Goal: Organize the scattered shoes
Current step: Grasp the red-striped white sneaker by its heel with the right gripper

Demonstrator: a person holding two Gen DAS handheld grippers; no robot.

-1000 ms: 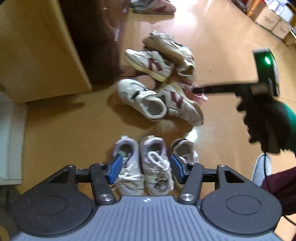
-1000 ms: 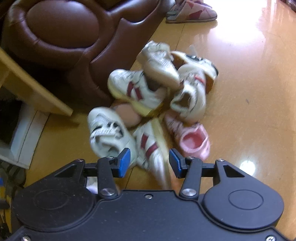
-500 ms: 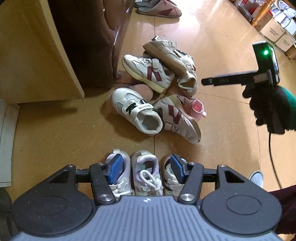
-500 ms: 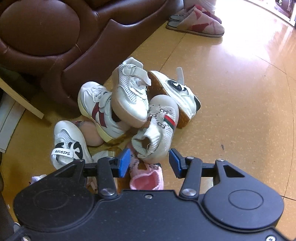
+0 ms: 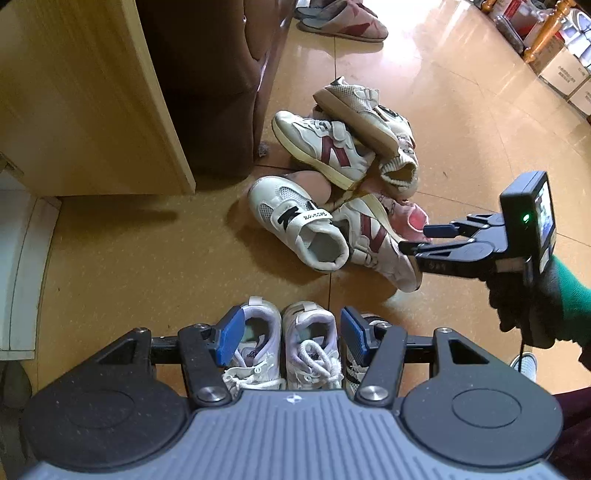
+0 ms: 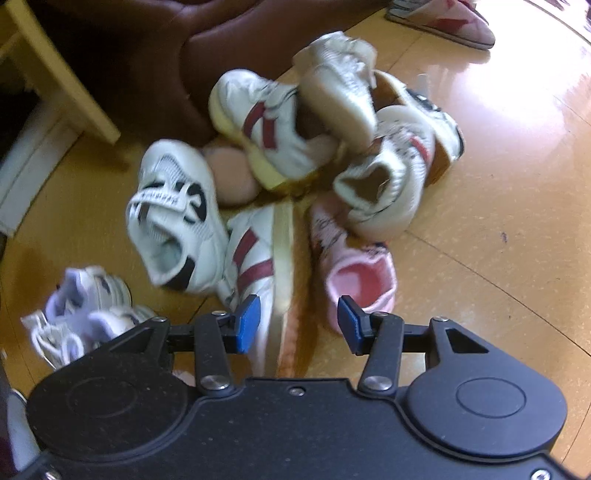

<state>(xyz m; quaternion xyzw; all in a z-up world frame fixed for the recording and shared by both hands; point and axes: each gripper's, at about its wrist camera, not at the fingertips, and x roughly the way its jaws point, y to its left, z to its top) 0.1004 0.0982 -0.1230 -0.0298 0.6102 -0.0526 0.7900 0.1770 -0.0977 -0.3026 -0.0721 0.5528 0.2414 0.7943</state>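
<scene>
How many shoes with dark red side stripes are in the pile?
2. One red-striped shoe lies at the back of the pile near the brown sofa; the other lies on its side at the front, beside the pink shoe. Others may be hidden underneath.

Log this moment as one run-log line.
stage: reaching into shoe pile | right gripper: jaws open, at red-striped sneaker | left gripper: jaws open, above lined-up shoes | held: nothing

The floor (image 5: 461,110) is gleaming glossy and smooth. Beside it, the brown armchair (image 6: 229,33) is looking leathery, the pink shoe (image 6: 354,273) fleecy.
</scene>
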